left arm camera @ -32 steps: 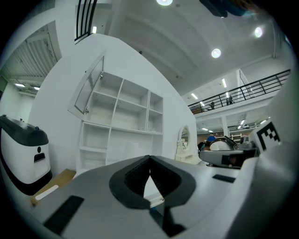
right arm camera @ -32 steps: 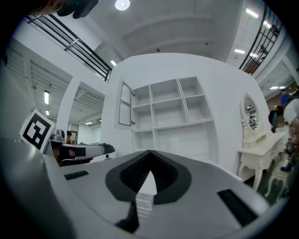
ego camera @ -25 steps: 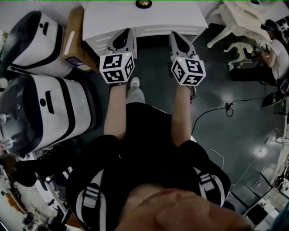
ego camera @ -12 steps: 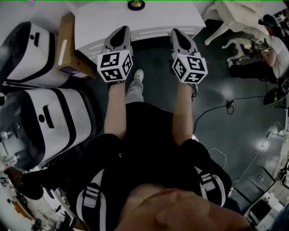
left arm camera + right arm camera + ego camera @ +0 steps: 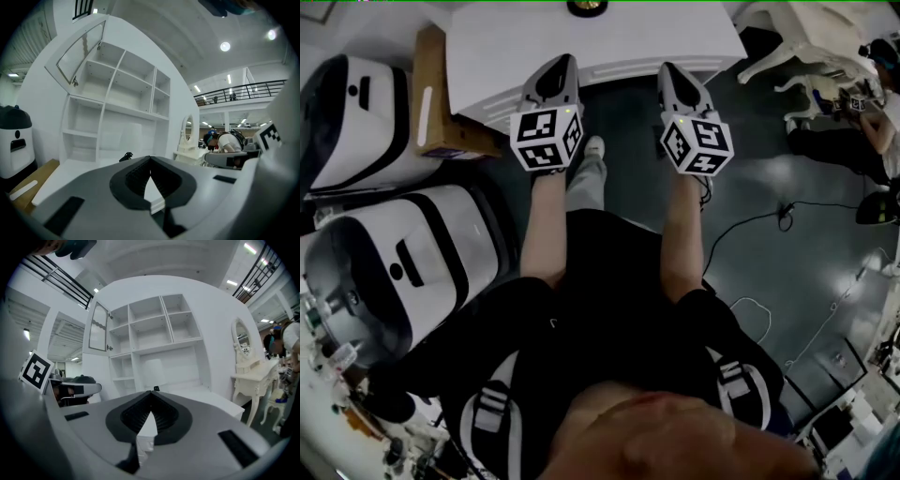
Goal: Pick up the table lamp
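Note:
The table lamp stands at the back of the white desk; from above only a dark round part shows at the picture's top edge. In the left gripper view the lamp is a small dark shape under a pale shade, straight beyond the jaws. The right gripper view has the lamp just above the jaw tips. My left gripper and right gripper point at the desk's front edge, side by side. Both are shut and empty, well short of the lamp.
White shelving rises behind the desk. A cardboard box leans at the desk's left, beside two large white-and-black machines. An ornate white dressing table and a seated person are at the right. Cables lie on the dark floor.
The person has stepped towards the desk, so it fills more of the head view's top. Both grippers moved forward and a little down with it, still shut.

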